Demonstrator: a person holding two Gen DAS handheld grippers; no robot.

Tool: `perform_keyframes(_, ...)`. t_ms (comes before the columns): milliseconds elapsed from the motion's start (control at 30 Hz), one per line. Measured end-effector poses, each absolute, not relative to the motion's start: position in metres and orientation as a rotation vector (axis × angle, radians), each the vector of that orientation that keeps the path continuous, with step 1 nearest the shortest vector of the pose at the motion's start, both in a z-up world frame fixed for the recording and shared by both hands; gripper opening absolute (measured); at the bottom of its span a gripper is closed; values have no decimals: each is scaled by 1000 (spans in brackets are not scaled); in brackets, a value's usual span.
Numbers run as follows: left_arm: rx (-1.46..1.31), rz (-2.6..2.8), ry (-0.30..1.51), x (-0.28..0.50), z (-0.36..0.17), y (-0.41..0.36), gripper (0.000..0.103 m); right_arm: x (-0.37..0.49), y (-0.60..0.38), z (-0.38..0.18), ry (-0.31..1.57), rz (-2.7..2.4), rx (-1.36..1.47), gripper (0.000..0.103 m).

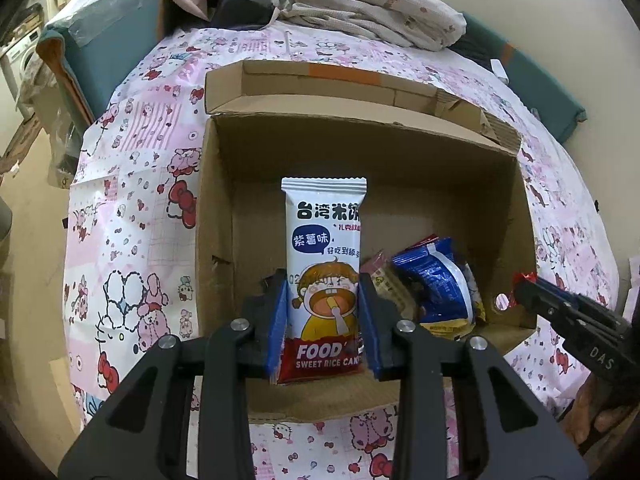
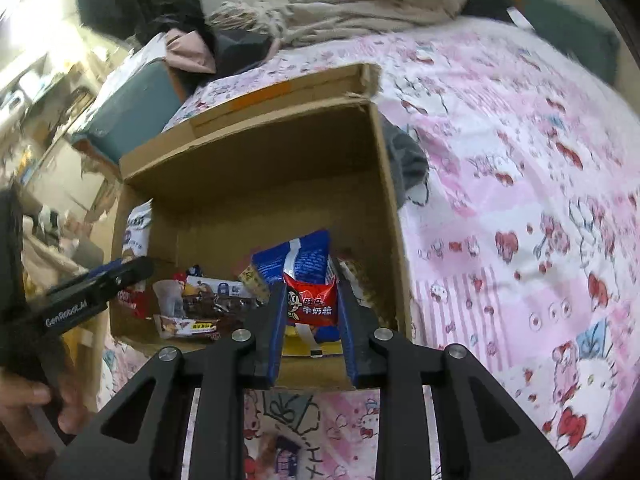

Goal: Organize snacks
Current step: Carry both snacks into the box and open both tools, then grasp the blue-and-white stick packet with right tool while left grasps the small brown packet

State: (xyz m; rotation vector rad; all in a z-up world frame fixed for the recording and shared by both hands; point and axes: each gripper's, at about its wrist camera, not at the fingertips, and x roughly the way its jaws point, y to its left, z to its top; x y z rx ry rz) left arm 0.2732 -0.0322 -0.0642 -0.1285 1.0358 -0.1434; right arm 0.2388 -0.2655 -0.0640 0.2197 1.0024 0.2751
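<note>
My left gripper (image 1: 323,280) is shut on a white rice cake packet (image 1: 325,264) with a cartoon child and a red bottom, held upright over the open cardboard box (image 1: 360,136). My right gripper (image 2: 311,276) is shut on a small red candy packet (image 2: 311,303) over the box's right part (image 2: 384,200). A blue snack bag (image 1: 438,284) lies in the box; it also shows in the right wrist view (image 2: 298,258). Brown chocolate bar packets (image 2: 200,312) lie on the box floor. The right gripper also shows at the left view's right edge (image 1: 524,286), and the left gripper at the right view's left edge (image 2: 120,276).
The box stands on a pink cartoon-print cloth (image 1: 132,208) over a table. Bundled cream fabric (image 1: 372,4) and a teal cushion (image 1: 104,52) lie behind it. A grey cloth (image 2: 408,160) lies by the box's right wall.
</note>
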Motion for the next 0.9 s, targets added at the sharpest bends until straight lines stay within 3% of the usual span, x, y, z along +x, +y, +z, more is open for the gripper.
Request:
perform_keyframes(67,-121,-134,1040,273,-64,-33,38,237,-263,-63,997,278,209,27)
perform_keyframes(167,-113,-122,1048,273,-63,-33,57,237,-263,-63,988,242,187,29)
perform_keyframes(233,-109,-118,1053,272,-62,-34,79,237,-264,-63,985,218,183,36)
perform_keyframes(267,-114,-122,1050,270,-61,-33,82,239,-265,-63,985,218,189,42)
perform_keyframes(300,-118,-122,1048,269,-61,-33,84,239,-266,-62,982,222,199,63)
perform_keyframes(333,-117,-120,1047,268,-60,-33,85,239,-266,-60,970,216,199,78)
perform_keyframes(900,-133,-96,1027,241,-43,-12,85,212,-282,-47,946,68,165,78)
